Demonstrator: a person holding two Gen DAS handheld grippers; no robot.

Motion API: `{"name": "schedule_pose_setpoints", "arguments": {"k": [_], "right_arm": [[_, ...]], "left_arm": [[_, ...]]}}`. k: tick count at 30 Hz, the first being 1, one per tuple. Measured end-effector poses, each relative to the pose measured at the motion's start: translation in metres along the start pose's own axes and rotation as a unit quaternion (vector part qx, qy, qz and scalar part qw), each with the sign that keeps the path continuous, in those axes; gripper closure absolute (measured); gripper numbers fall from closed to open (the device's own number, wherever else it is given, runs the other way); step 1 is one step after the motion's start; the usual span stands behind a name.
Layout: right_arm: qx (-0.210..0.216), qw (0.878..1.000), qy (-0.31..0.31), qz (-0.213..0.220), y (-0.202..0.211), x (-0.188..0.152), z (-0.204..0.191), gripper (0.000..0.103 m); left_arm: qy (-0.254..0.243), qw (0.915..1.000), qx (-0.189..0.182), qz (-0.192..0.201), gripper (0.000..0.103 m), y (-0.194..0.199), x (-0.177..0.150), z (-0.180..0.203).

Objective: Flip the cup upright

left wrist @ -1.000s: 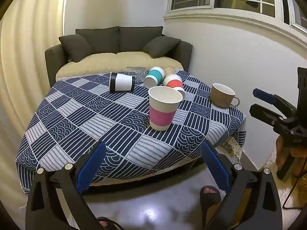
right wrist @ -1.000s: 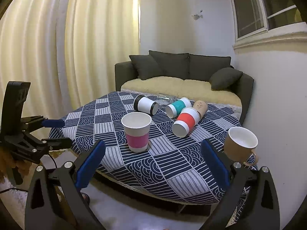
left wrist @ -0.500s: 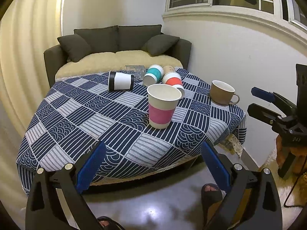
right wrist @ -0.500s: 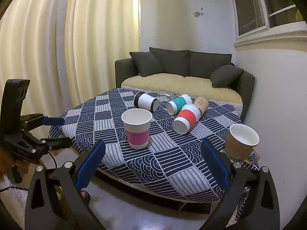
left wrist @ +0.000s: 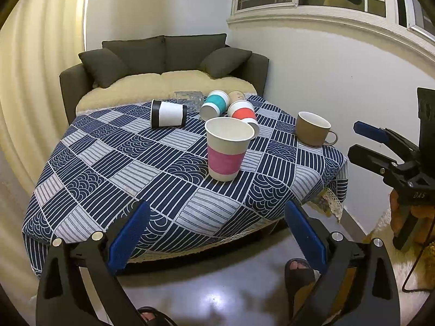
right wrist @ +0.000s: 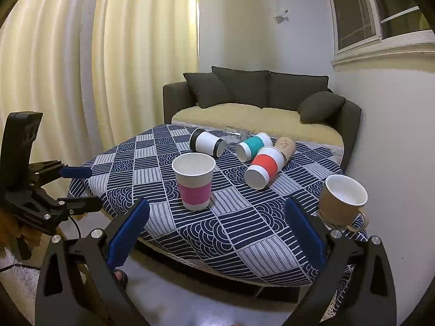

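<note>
Plainly, both tools hang back off the near edge of the bench (left wrist: 89, 146), touching nothing. The left hand-held gripper (left wrist: 216, 235) is spread wide and empty, and the right hand-held gripper (right wrist: 216, 232) is likewise wide and empty, probably readied for a reach. A pink-banded cup (right wrist: 194, 182) stands upright near the middle, mouth up, so that one looks finished. Farther back, four cups lie on their sides: a black-and-white cup (right wrist: 207, 144), a teal cup (right wrist: 252, 146), a red cup (right wrist: 265, 167) and a brown cup (right wrist: 284, 146) behind it. To the right, a tan mug (right wrist: 342, 203) stands upright near the edge.
</note>
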State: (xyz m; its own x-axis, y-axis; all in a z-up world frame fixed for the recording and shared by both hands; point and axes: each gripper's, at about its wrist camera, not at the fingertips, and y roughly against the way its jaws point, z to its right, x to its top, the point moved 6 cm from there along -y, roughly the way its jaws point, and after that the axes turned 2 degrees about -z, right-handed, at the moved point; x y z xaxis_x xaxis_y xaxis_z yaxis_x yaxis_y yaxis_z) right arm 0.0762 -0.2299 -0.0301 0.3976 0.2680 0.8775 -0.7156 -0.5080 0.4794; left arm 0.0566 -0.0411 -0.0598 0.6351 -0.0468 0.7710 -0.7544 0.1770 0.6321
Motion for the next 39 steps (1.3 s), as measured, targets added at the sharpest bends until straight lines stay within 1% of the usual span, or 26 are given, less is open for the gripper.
{"name": "schedule_pose_setpoints", "arguments": {"k": [17, 39], "right_arm": [[-0.001, 1.0, -0.002, 0.002, 0.0017, 0.0013, 0.0002, 0.005], [0.0, 1.0, -0.001, -0.007, -0.0017, -0.0014, -0.0002, 0.005]], "left_arm": [[-0.001, 1.0, 0.001, -0.001, 0.007, -0.0002, -0.0009, 0.0004], [-0.003, 1.0, 0.001, -0.007, 0.007, -0.003, -0.0024, 0.0005]]}}
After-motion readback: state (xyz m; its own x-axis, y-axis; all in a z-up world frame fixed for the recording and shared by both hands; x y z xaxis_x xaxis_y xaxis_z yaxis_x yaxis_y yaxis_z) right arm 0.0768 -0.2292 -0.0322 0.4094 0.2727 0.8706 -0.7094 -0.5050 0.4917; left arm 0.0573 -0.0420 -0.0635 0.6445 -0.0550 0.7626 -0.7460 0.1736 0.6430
